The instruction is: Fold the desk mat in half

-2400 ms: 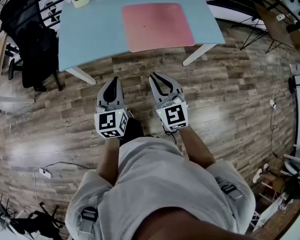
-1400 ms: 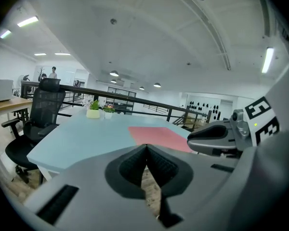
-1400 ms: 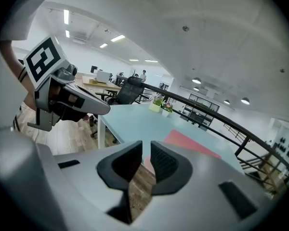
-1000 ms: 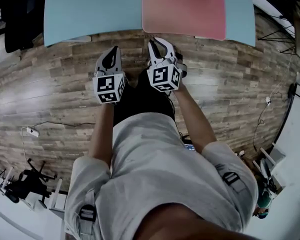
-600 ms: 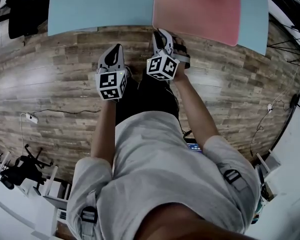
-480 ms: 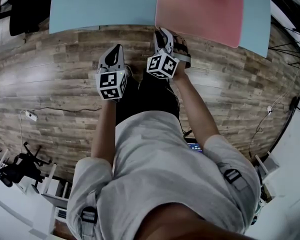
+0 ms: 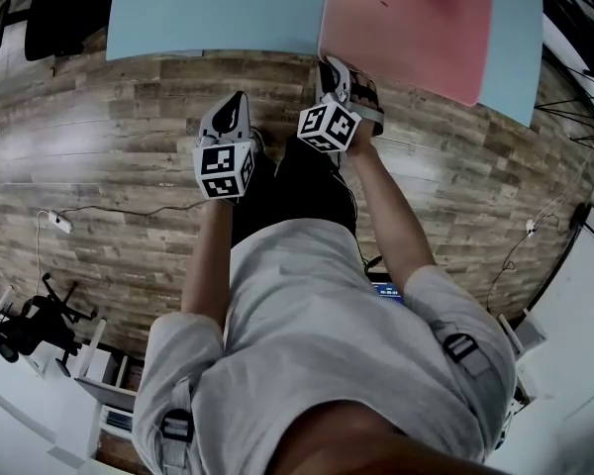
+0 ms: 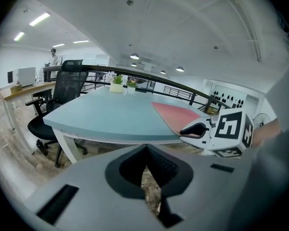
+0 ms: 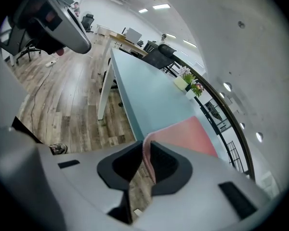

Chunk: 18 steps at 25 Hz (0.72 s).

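Right tool (image 7: 327, 65) (image 9: 145, 147) is at the near edge of the worktop (image 7: 208, 8) with its jaws clamped on the near-left corner of the desk mat (image 7: 406, 18). In the right gripper view the pink edge (image 9: 148, 155) runs straight through between the two pads, and that corner is pulled just past the worktop edge. The rest of the mat lies flat on the right part of the light-blue worktop (image 9: 149, 95), its near edge along the worktop's near edge. Left tool (image 7: 237, 99) (image 8: 145, 150) has its jaws together with nothing between them; only wood floor (image 7: 99, 166) shows through the slot below the tips. It's held off the worktop, over the floor, short of the near edge, to the left of the right tool and apart from it, not touching the mat. The left gripper view looks across the worktop (image 8: 111, 119) with the mat (image 8: 178, 113) on the right side and the right tool's marker cube (image 8: 231, 129) beside it. Two small potted plants (image 8: 120, 83) (image 9: 188, 85) stand at the far edge of the worktop, well apart from the mat. A black office chair (image 7: 59, 13) (image 8: 67, 88) stands at the left end of the worktop. The person stands facing the near edge, both arms forward.
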Tool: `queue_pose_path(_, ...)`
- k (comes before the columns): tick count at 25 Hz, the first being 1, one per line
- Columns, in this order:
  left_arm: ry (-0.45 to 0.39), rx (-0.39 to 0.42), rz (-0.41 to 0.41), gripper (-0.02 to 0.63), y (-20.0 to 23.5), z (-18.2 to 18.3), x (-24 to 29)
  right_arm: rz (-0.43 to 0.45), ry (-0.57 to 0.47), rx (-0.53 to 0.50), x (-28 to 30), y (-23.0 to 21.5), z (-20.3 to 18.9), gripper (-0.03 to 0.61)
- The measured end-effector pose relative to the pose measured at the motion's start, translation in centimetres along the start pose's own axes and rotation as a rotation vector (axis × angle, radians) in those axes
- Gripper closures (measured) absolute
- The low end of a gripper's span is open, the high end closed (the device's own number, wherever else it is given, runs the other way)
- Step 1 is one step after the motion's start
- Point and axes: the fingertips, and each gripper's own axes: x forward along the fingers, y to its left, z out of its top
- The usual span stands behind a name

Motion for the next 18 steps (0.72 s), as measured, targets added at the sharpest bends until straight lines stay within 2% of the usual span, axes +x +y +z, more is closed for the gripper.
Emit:
queue_pose_path(6, -0.005, 0.001, -0.014, 0.601, -0.4, 1.0, 0.7, 0.070, -0.035, 0.092, -0.6, -0.5, 0.4, 0.557)
queue_pose_path(18, -0.021, 0.031, -0.072, 0.601, -3.5, 4.1, 2.8, 0.118, -0.128, 0.354, -2.7, -4.2, 1.2, 0.560)
